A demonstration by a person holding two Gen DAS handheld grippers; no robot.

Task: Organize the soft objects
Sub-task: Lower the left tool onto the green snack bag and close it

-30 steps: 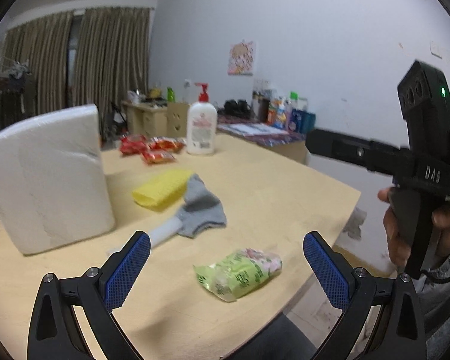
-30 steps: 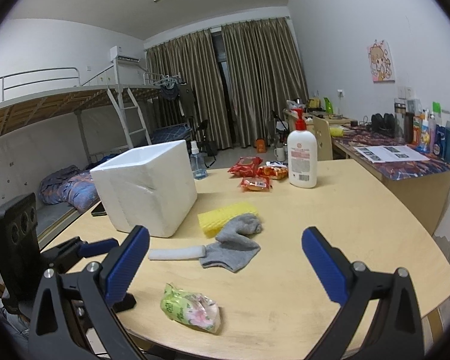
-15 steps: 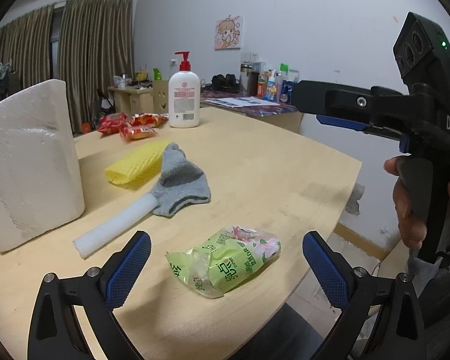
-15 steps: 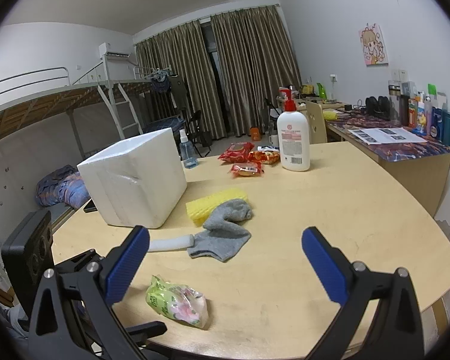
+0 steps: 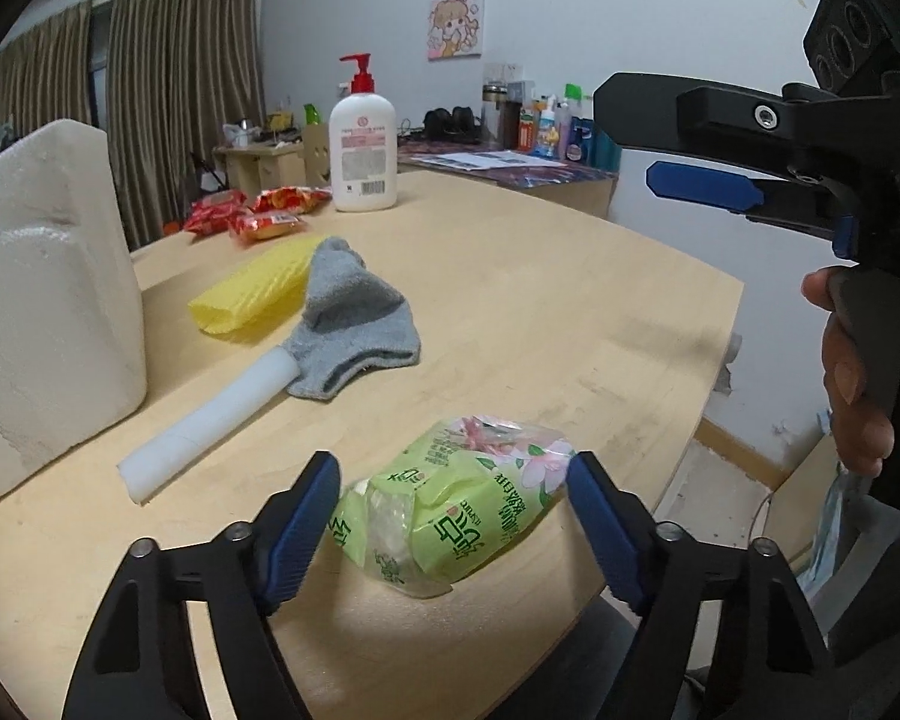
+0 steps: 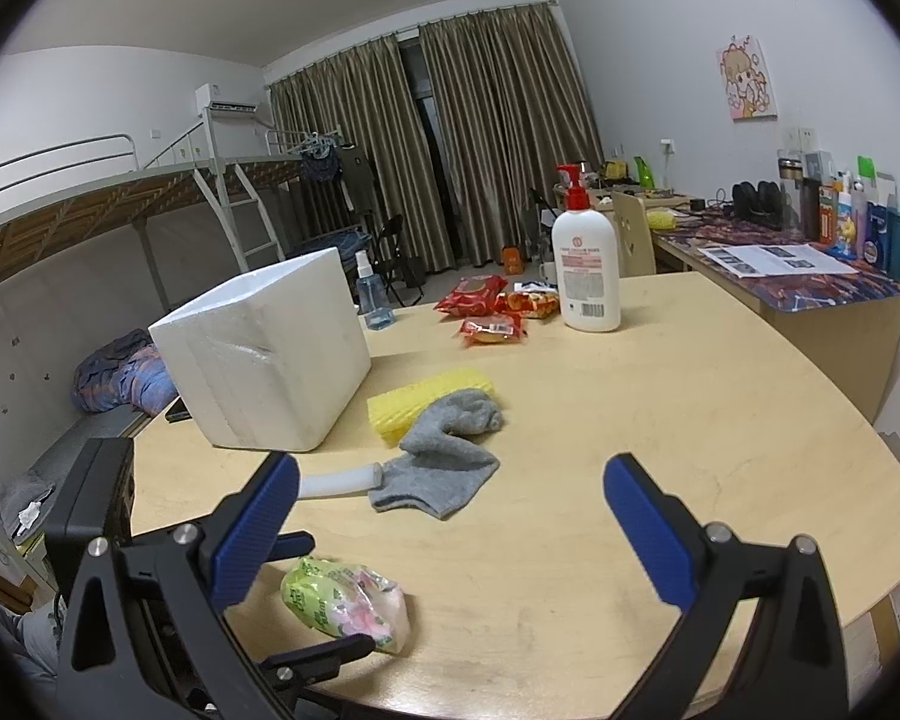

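A pale wooden tabletop [image 6: 660, 420] with a curved edge carries a white foam box [image 6: 264, 360] at its left side, a yellow sponge [image 6: 429, 399] touching a grey sock [image 6: 444, 456], and a white tube [image 6: 339, 480] whose end meets the sock. A green tissue pack [image 5: 456, 510] lies near the front edge. Farther back stand a lotion bottle [image 6: 587, 270], red snack packets [image 6: 492, 309] and a small spray bottle [image 6: 371, 297].

Glossy plastic tissue pack [image 5: 459, 513], matt wooden table [image 5: 540, 300]
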